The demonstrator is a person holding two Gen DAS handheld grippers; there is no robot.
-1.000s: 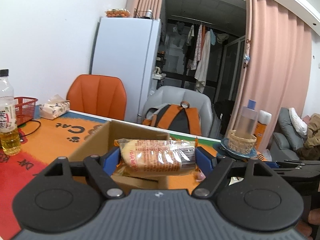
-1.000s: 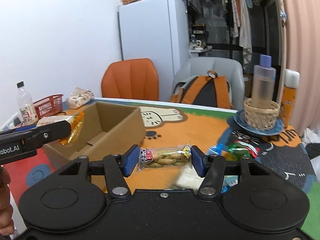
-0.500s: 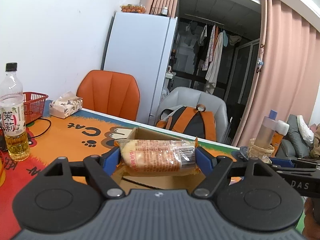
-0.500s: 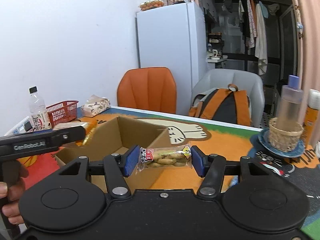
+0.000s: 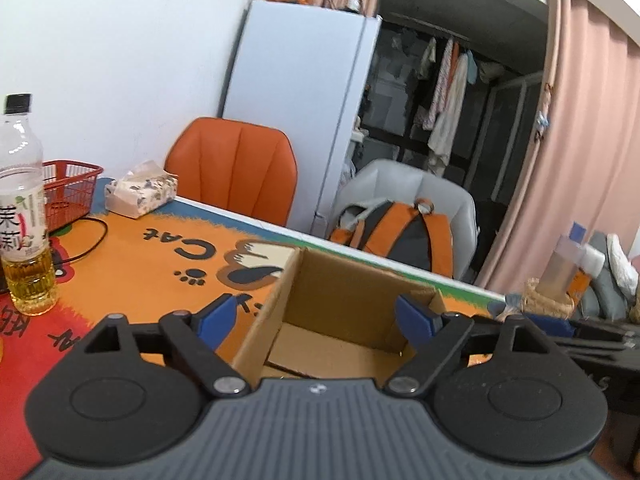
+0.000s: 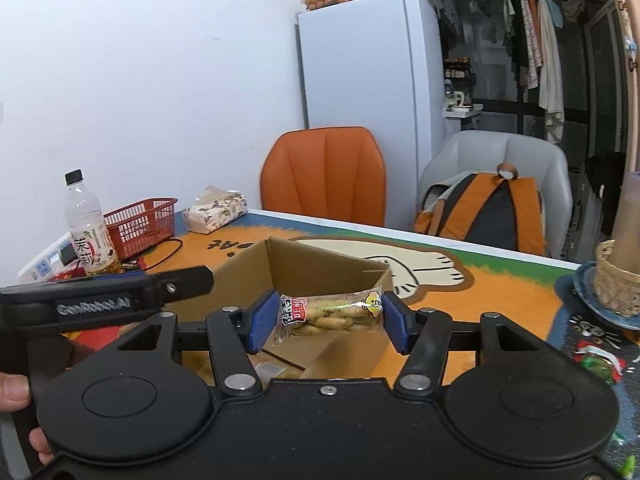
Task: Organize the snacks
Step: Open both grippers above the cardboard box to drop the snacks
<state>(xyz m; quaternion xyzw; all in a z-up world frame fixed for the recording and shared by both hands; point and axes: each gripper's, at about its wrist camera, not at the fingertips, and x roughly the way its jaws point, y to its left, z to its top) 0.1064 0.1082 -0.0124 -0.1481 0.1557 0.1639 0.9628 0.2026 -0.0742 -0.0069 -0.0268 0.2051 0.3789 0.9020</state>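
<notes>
An open cardboard box (image 5: 352, 300) stands on the orange cat-print table mat (image 5: 152, 264); it also shows in the right wrist view (image 6: 320, 268). My left gripper (image 5: 316, 318) is open and empty, its blue pads spread over the box's near edge. My right gripper (image 6: 326, 320) is shut on a clear packet of green-brown snacks (image 6: 330, 314), held just above the box opening. The left gripper's black body (image 6: 104, 300) reaches in from the left in the right wrist view. The bread packet is not visible.
A tea bottle (image 5: 24, 216), a red basket (image 5: 70, 192) and a tissue pack (image 5: 140, 192) stand at the left. A woven basket with a bottle (image 6: 618, 280) sits on a blue plate at the right; wrapped candies (image 6: 596, 360) lie near it. Two chairs stand behind the table.
My left gripper has opened and the bread packet it held is gone from between its pads. My right gripper has carried its snack packet left, over the box.
</notes>
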